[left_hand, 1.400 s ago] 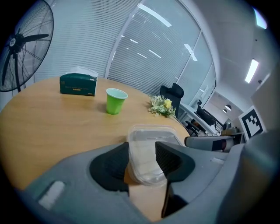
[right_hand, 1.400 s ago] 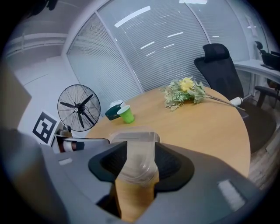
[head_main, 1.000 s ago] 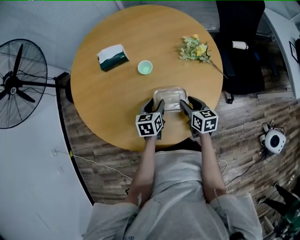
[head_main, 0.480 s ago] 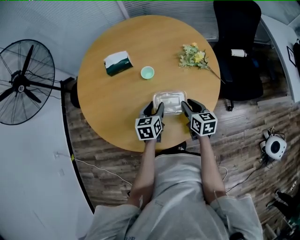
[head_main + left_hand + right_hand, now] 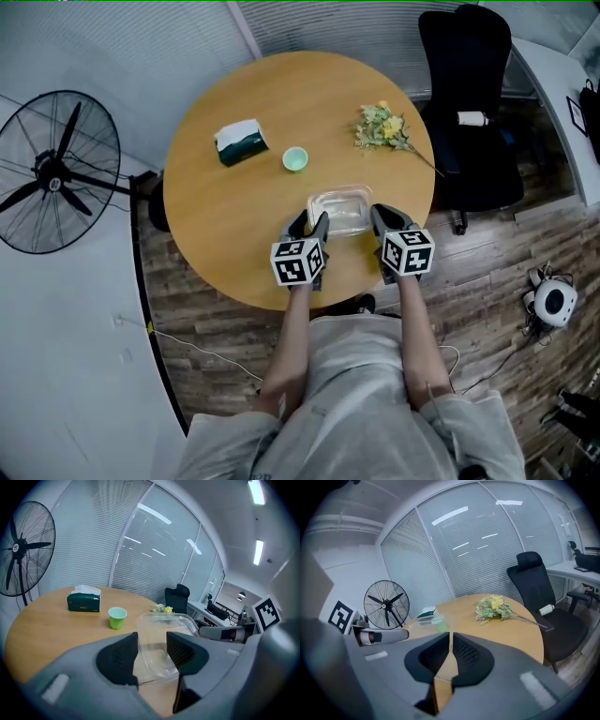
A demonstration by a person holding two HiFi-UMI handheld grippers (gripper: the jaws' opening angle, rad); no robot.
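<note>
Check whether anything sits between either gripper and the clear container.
Nothing visible: the left gripper and right gripper each clamp an edge of the clear container. Green cup, tissue box and flowers lie farther across the table.

Container (image 5: pixel 161 623) clr glossy plastic; table (image 5: pixel 225 216) smooth wood (low sheen); left tongs (image 5: pixel 152 645) matt grey plastic.

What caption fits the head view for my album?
From above: left gripper and right gripper grip a clear plastic box at a round wooden table.
</note>
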